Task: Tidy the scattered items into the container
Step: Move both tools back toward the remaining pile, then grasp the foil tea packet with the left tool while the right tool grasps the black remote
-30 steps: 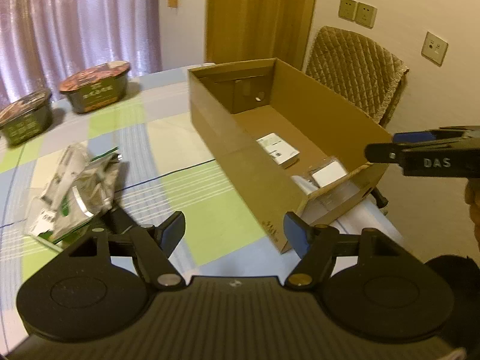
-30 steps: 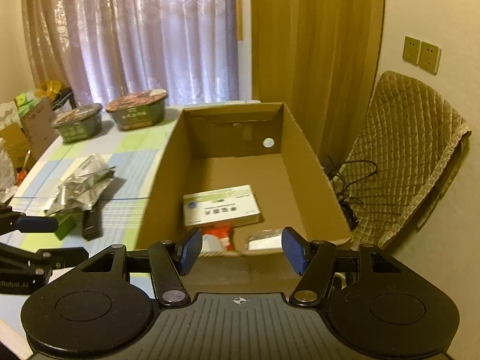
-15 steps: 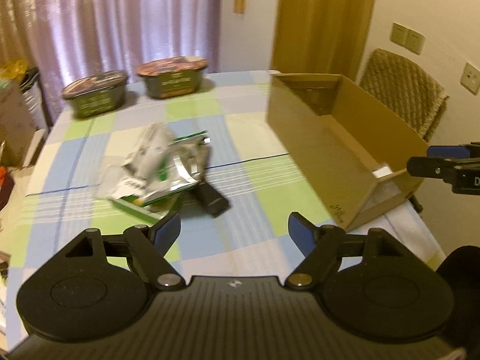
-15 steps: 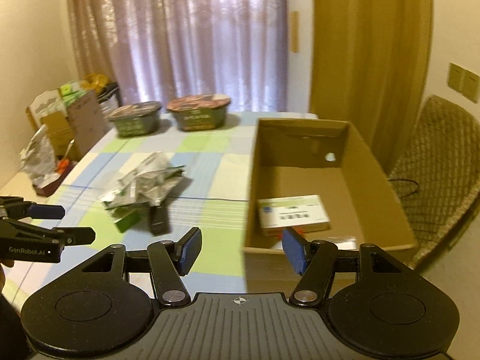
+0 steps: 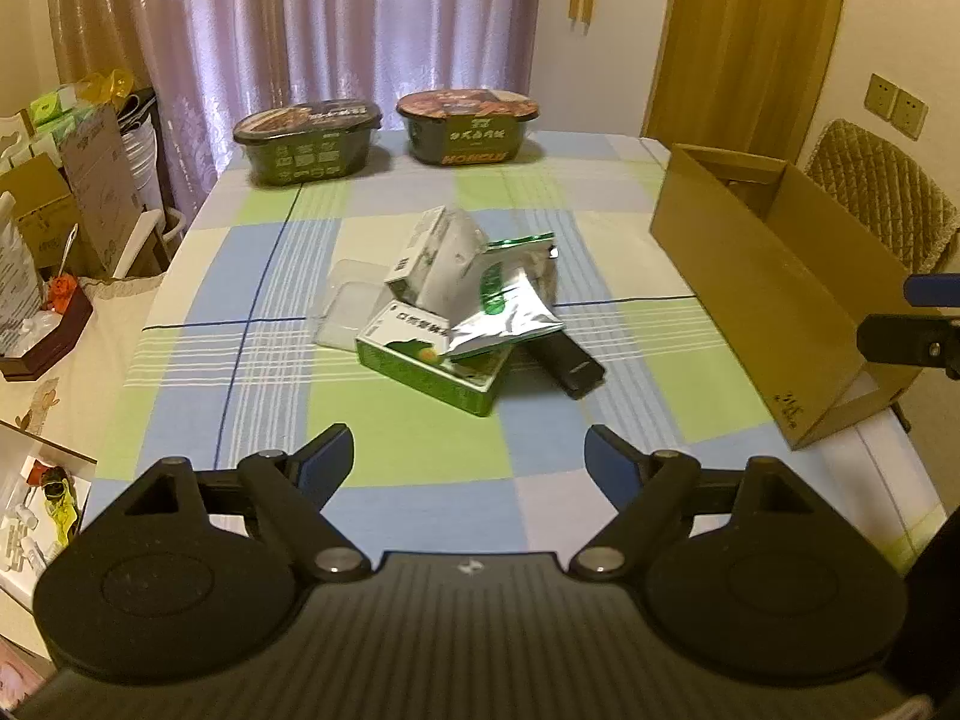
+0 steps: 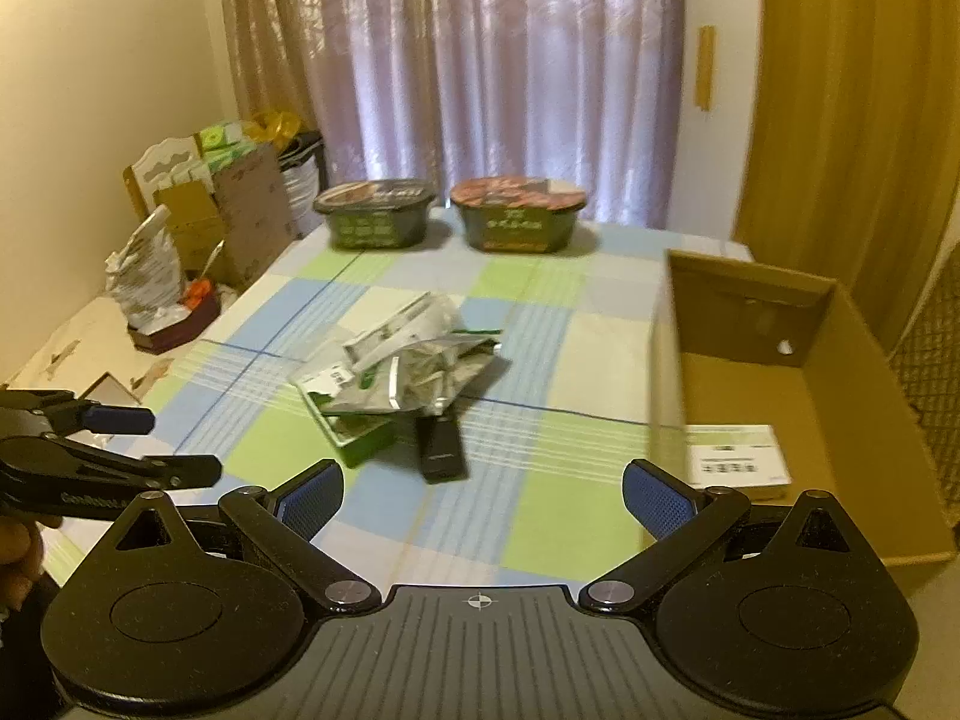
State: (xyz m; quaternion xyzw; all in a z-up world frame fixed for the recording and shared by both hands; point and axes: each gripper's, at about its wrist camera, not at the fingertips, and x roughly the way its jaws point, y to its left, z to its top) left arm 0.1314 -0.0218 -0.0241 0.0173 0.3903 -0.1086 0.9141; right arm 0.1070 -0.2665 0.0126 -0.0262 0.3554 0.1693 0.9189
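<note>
A heap of scattered items lies mid-table: a green box (image 5: 432, 363), a silver foil pouch (image 5: 507, 315), a white carton (image 5: 435, 258), a clear plastic tray (image 5: 348, 306) and a black bar-shaped device (image 5: 567, 360). The same heap shows in the right wrist view, with the foil pouch (image 6: 420, 369) above the black device (image 6: 441, 450). An open cardboard box (image 5: 774, 288) stands at the table's right edge; a white labelled package (image 6: 735, 462) lies inside the cardboard box (image 6: 858, 396). My left gripper (image 5: 468, 456) and right gripper (image 6: 483, 489) hover open and empty, short of the heap.
Two instant-noodle bowls (image 5: 309, 141) (image 5: 468, 123) stand at the table's far edge before a curtain. Cartons and bags crowd a side surface on the left (image 6: 198, 228). A quilted chair (image 5: 882, 204) stands behind the cardboard box. The checked tablecloth (image 5: 420, 462) is bare near me.
Both grippers swung left, away from the cardboard box and toward the heap of items. The box shifted to the right edge of both views. Both stayed open.
</note>
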